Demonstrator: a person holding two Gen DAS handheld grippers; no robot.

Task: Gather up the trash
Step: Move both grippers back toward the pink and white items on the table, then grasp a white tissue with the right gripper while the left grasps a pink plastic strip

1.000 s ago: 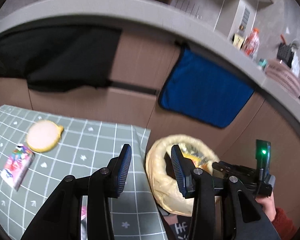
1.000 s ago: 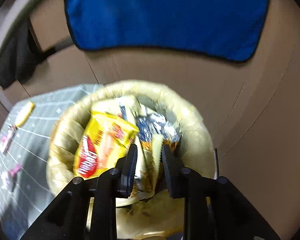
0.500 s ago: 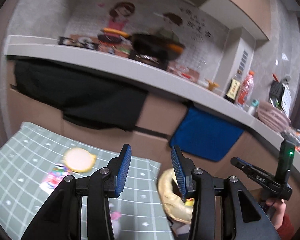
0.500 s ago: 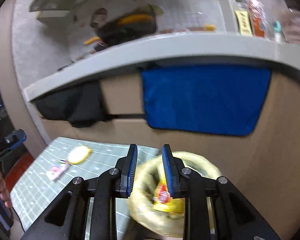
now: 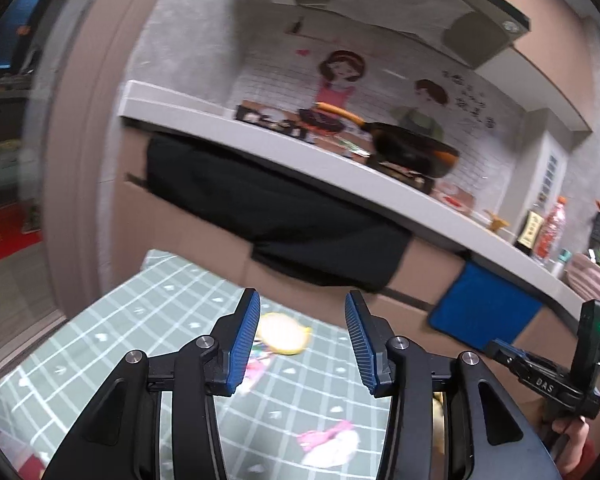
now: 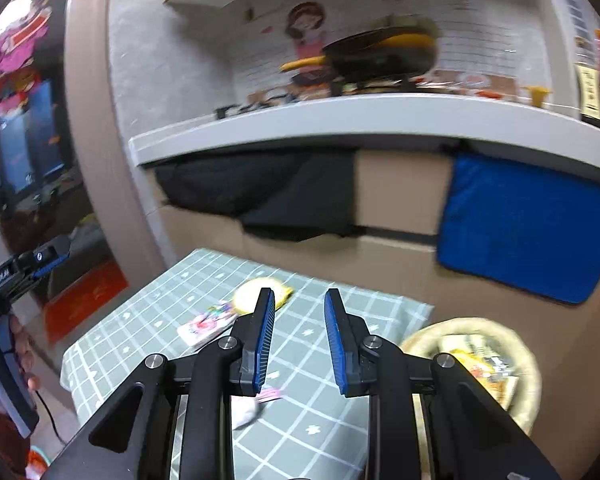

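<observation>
Hovering above a green checked mat [image 5: 148, 320], the left tool [image 5: 300, 334] has its blue pads apart with nothing between them, and its jaws are opening. The right tool [image 6: 298, 336] hangs over the same mat [image 6: 340, 432], its pads parted by a narrower gap, gripping nothing.

In the left wrist view, a round yellow wrapper [image 5: 282, 334] lies on the mat just past the pads, at about 12 o'clock from the tool. A colourful flat packet [image 5: 256, 358] touches it on its 8 o'clock side, partly hidden behind the left finger. A pink and white scrap [image 5: 332, 442] lies nearer the camera, at 5 o'clock from the round wrapper and well apart from it.

In the right wrist view, the yellow-lined trash bin [image 6: 528, 364] stands off the mat's edge at 3 o'clock from the tool, with yellow snack wrappers [image 6: 478, 368] inside it. The round wrapper [image 6: 256, 294] sits at 11 o'clock, the packet [image 6: 204, 326] at 9 o'clock.

Behind the mat a grey counter [image 6: 340, 120] carries a black pan [image 6: 380, 56]. A black cloth [image 6: 280, 196] and a blue cloth [image 6: 520, 224] hang below its edge. All is blurred.
</observation>
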